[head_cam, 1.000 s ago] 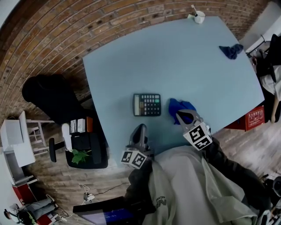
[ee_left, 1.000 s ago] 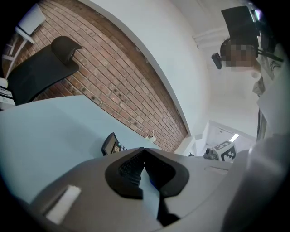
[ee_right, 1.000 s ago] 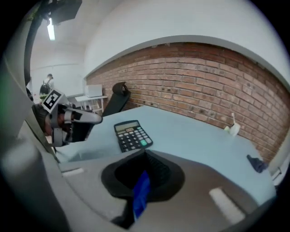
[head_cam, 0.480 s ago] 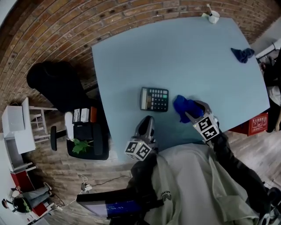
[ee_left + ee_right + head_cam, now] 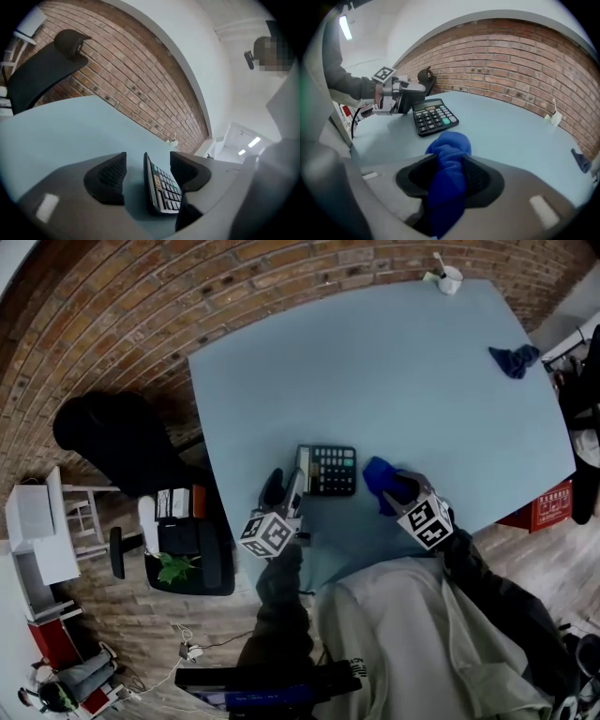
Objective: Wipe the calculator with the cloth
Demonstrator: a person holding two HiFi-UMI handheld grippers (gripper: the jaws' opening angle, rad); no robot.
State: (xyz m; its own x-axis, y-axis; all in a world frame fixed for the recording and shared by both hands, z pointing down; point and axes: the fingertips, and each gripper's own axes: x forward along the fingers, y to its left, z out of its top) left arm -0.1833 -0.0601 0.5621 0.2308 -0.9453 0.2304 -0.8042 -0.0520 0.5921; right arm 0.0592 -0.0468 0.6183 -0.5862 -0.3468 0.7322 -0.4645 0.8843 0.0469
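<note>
The left gripper (image 5: 284, 489) has just opened its jaws wide around the calculator's (image 5: 328, 470) left edge (not touching it), while the right gripper (image 5: 401, 489), tipped down, has just squeezed the blue cloth (image 5: 377, 472).

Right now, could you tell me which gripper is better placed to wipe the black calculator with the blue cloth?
The right gripper: its jaws, just closing, pinch the blue cloth beside the black calculator. The left gripper, jaws just opened, only straddles the calculator's edge and holds no cloth.

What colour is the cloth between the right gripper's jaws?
The crumpled cloth is bright blue, clearest in the right gripper view.
</note>
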